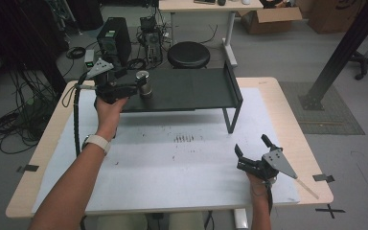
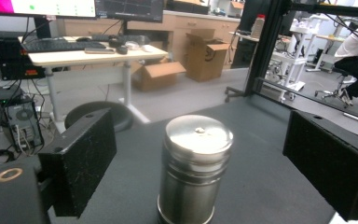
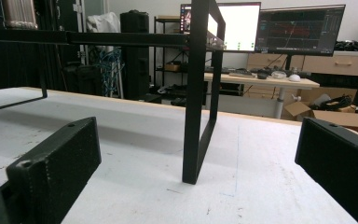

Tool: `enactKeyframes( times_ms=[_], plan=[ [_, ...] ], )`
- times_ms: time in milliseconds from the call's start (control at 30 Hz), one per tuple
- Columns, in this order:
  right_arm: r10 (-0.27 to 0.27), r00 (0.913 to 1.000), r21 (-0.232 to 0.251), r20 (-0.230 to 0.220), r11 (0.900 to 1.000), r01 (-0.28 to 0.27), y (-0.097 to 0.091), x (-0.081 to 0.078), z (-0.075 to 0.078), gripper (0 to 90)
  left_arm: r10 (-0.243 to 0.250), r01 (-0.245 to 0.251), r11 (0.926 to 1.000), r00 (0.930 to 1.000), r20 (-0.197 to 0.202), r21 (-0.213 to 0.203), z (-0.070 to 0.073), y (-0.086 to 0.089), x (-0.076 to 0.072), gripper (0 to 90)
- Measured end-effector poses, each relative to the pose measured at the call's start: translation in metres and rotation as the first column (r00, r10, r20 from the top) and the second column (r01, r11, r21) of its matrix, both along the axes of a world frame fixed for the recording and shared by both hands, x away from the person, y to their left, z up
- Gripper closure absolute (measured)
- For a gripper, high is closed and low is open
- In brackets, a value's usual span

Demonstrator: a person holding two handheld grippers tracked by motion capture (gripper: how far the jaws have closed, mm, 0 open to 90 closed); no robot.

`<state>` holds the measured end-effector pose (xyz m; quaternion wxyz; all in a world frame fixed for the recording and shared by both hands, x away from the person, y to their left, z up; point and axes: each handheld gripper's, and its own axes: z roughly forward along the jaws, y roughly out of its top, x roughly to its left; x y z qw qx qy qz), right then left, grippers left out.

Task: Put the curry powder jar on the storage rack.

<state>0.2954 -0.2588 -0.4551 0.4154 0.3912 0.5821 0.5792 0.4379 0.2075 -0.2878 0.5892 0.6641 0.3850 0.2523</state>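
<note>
Your left gripper (image 1: 135, 87) sits at the near left end of the black metal shelf (image 1: 191, 88), its jaws spread to either side of the brushed steel cylindrical canister (image 1: 144, 82). In the left gripper view the canister (image 2: 194, 170) stands upright on the dark shelf top (image 2: 261, 182) between your two black pads (image 2: 81, 158), with clear gaps on both sides, so nothing pinches it. No brand, label or lettering can be read on the canister; its lid is plain, with a small dimple at the centre.

Your right gripper (image 1: 253, 151) rests low on the white table cover (image 1: 172, 167) at the near right, jaws spread wide and holding nothing.

The right gripper view looks under the shelf: you see the black upright leg frame (image 3: 200, 93) standing on the scuffed white surface, and the canister's base (image 3: 18, 13) at the top left corner. Both gripper views show lit monitors (image 3: 298, 29) on the wooden desks behind, with text too small to read.
</note>
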Motion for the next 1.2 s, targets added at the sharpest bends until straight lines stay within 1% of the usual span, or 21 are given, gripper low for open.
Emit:
enactKeyframes(
  times_ms=[100, 200, 233, 267, 333, 367, 467, 500, 700, 800, 833, 1067, 1200],
  plan=[
    [-0.001, 1.0000, 0.000, 0.000, 1.0000, 0.001, 0.000, 0.000, 0.000, 0.0, -0.002, 0.002, 1.0000, 1.0000, 0.009, 0.008, 0.002, 0.000, -0.005, 5.5],
    [-0.002, 1.0000, -0.001, 0.000, 1.0000, 0.002, 0.000, 0.000, 0.000, 0.0, 0.000, 0.001, 0.9999, 0.9996, 0.028, -0.010, 0.005, 0.002, -0.012, 4.3],
    [-0.002, 1.0000, -0.001, 0.000, 1.0000, 0.002, 0.000, 0.000, 0.000, 0.0, 0.000, 0.001, 0.9999, 0.9996, 0.028, -0.010, 0.005, 0.002, -0.012, 3.5],
    [-0.002, 1.0000, -0.001, 0.000, 1.0000, 0.002, 0.000, 0.000, 0.000, 0.0, 0.004, -0.003, 0.9997, 0.9996, 0.028, -0.025, 0.005, 0.004, -0.016, 3.1],
    [-0.002, 1.0000, 0.000, 0.000, 1.0000, 0.002, 0.000, 0.000, 0.000, 0.0, 0.006, -0.005, 0.9995, 0.9996, 0.028, -0.032, 0.005, 0.005, -0.017, 2.1],
    [-0.001, 1.0000, -0.001, 0.000, 1.0000, 0.001, 0.000, 0.000, 0.000, 0.0, 0.005, -0.003, 0.9990, 0.9995, 0.031, -0.045, 0.005, 0.008, -0.021, 2.0],
    [-0.002, 1.0000, -0.001, 0.000, 1.0000, 0.002, 0.000, 0.000, 0.000, 0.0, 0.005, -0.003, 0.9988, 0.9994, 0.033, -0.048, 0.005, 0.009, -0.024, 1.8],
    [-0.002, 1.0000, -0.003, 0.000, 1.0000, 0.002, 0.000, 0.000, 0.000, 0.0, 0.005, -0.003, 0.9994, 0.9990, 0.044, -0.034, 0.007, 0.011, -0.030, 1.3],
    [-0.001, 1.0000, -0.002, 0.001, 1.0000, 0.001, 0.000, 0.000, 0.000, 0.0, -0.001, 0.005, 0.9983, 0.9983, 0.058, -0.058, 0.006, 0.019, -0.042, 1.3],
    [-0.001, 1.0000, -0.002, 0.000, 1.0000, 0.001, 0.000, 0.000, 0.000, 0.0, -0.002, 0.005, 0.9986, 0.9983, 0.059, -0.053, 0.006, 0.020, -0.046, 1.1],
    [-0.001, 1.0000, -0.001, 0.001, 1.0000, 0.001, 0.000, 0.000, 0.000, 0.0, 0.002, 0.001, 0.9988, 0.9977, 0.068, -0.048, 0.006, 0.022, -0.051, 1.1],
    [-0.001, 1.0000, -0.001, 0.000, 1.0000, 0.001, 0.000, 0.000, 0.000, 0.0, 0.006, -0.002, 0.9987, 0.9956, 0.094, -0.051, 0.006, 0.028, -0.066, 1.1],
    [0.000, 1.0000, 0.000, 0.000, 1.0000, 0.000, 0.000, 0.000, 0.000, 0.0, 0.008, -0.004, 0.9994, 0.9940, 0.109, -0.035, 0.008, 0.032, -0.073, 1.1]
  ],
)
